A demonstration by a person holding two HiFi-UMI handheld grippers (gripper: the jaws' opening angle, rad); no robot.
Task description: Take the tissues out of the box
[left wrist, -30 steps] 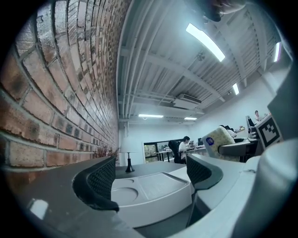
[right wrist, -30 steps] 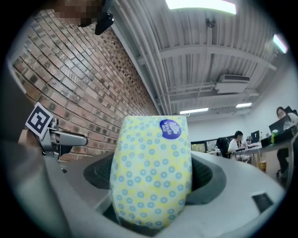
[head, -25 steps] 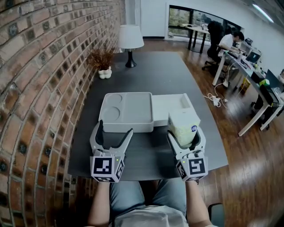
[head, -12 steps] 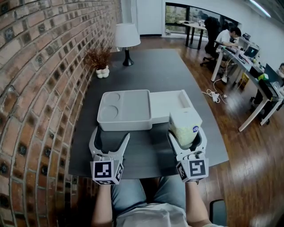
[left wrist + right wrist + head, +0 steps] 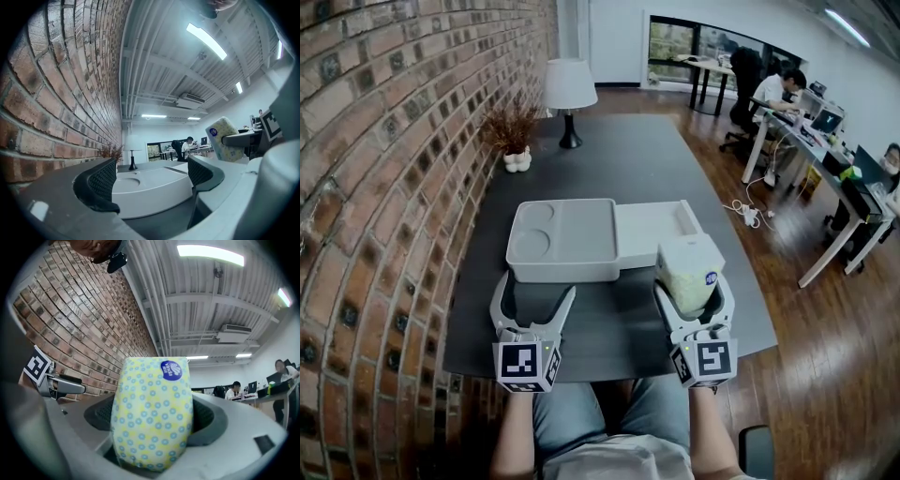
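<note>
A soft tissue pack [image 5: 689, 270], pale yellow with blue dots and a blue sticker, stands upright between the pads of my right gripper [image 5: 692, 287], which is shut on it just above the dark table's near right part. In the right gripper view the tissue pack [image 5: 152, 413] fills the gap between both pads. Behind it lies the opened box [image 5: 562, 239], a grey tray with two round hollows beside a white half [image 5: 649, 230]. My left gripper [image 5: 537, 289] is open and holds nothing in front of the box's near left edge; in its own view the left gripper [image 5: 151, 177] faces the box [image 5: 154, 190].
A white lamp [image 5: 570, 89] and a dried plant in a white pot [image 5: 517, 141] stand at the table's far end. A brick wall [image 5: 384, 187] runs along the left. Desks with seated people [image 5: 787, 89] are across the wooden floor at the right.
Both grippers stay about where they were, the right one still gripping the pack. Only the head view has shifted slightly.
</note>
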